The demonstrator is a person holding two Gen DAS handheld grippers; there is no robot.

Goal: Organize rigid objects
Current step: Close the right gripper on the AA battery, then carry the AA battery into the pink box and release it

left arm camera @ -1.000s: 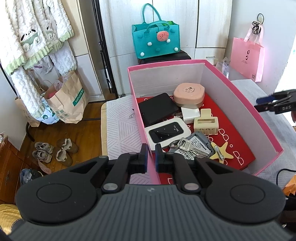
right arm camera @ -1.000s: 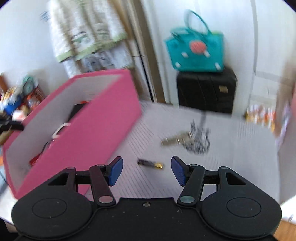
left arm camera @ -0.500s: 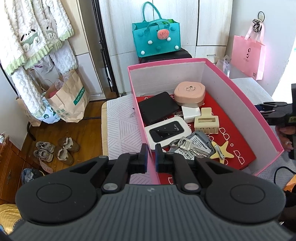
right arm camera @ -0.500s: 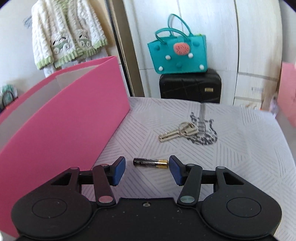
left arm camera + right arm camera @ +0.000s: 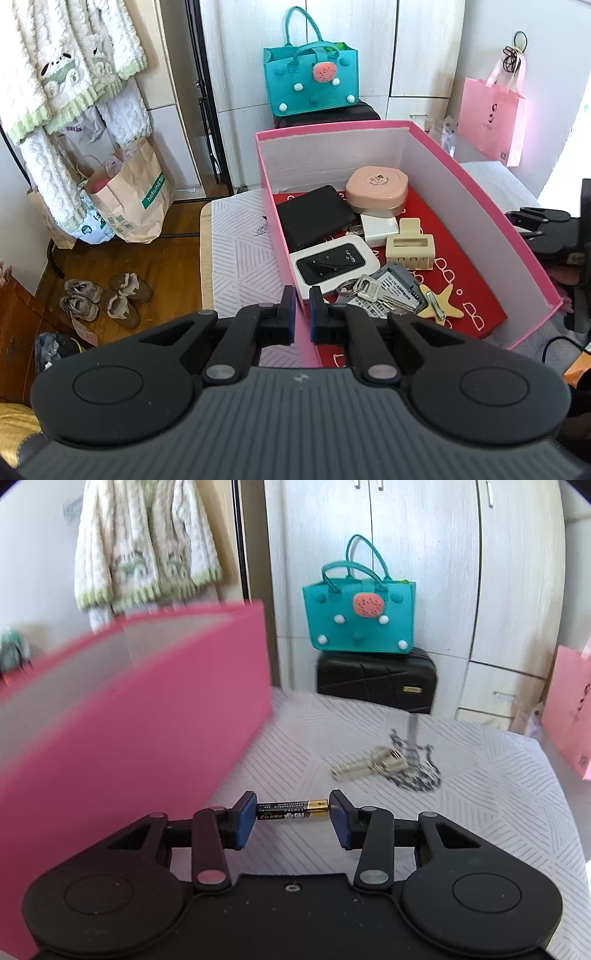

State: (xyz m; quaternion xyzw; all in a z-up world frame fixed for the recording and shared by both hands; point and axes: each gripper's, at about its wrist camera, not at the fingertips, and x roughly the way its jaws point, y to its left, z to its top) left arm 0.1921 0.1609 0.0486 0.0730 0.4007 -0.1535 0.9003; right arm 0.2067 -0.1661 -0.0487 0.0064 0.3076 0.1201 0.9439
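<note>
Low in the right wrist view, the right gripper (image 5: 292, 809) has just been closing on a battery (image 5: 292, 810) lying crosswise on the patterned bed cover (image 5: 480, 812); both pads touch its ends. Keys (image 5: 373, 763) lie further up, right of centre. In the left wrist view, the left gripper (image 5: 302, 314) is clamped on the near wall of the pink box (image 5: 480, 221) at lower centre.

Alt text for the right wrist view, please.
The right gripper has been closing around a battery lying crosswise on the patterned cloth, its pads at both ends. A pink box stands left; keys lie beyond.
</note>
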